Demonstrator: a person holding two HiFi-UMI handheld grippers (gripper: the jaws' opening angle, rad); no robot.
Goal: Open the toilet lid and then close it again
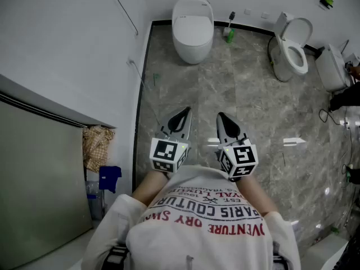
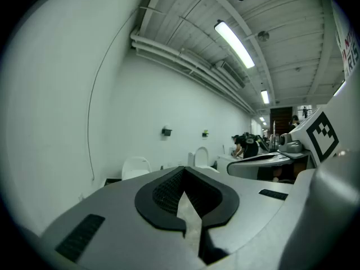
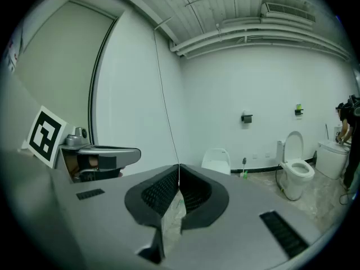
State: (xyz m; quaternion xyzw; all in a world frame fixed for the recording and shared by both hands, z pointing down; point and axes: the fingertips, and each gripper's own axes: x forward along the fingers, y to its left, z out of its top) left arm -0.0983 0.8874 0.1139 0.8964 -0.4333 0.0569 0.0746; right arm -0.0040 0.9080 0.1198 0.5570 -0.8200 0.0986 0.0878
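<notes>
Left tool (image 1: pixel 184 115) and right tool (image 1: pixel 221 117): both closed, nothing gripped, side by side over mid floor (image 1: pixel 247 111). Toilet (image 1: pixel 191 48), lid (image 1: pixel 193 20) down, at floor's far edge, well apart, straight ahead of tools. Second toilet (image 1: pixel 292 46) open, far right. Shirt (image 1: pixel 202 235) print upside down, seemingly "PARIS COUTURE".

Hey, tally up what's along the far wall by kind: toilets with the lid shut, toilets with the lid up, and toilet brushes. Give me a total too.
Toilet with lid shut: 1
Toilet with lid up: 1
Toilet brush: 1
Total: 3
</notes>
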